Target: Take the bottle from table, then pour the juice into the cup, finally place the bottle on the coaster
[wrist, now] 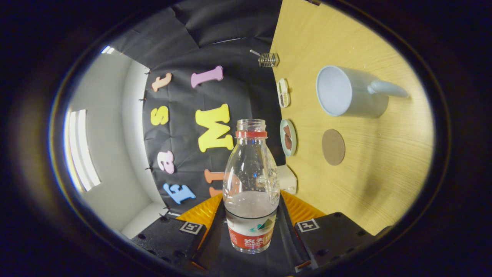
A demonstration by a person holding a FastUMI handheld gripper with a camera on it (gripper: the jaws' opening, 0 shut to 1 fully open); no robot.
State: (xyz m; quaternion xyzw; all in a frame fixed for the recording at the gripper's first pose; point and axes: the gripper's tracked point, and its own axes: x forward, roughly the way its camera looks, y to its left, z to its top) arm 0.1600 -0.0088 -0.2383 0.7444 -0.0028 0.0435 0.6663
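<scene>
I hold the gripper [251, 227] rolled onto its side, both fingers [169, 234] closed against the lower body of the clear plastic bottle with the red neck ring and red label [250, 184], which stands up between them, mouth pointing forward.

A light wooden table [384, 169] carries a white mug [348, 92], a round brown coaster [333, 147], two small dishes [288, 137] of food and a glass jar [268, 59] along its far edge.

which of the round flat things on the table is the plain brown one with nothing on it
The coaster, a plain brown disc beside the cup; the small plates hold food.
</scene>
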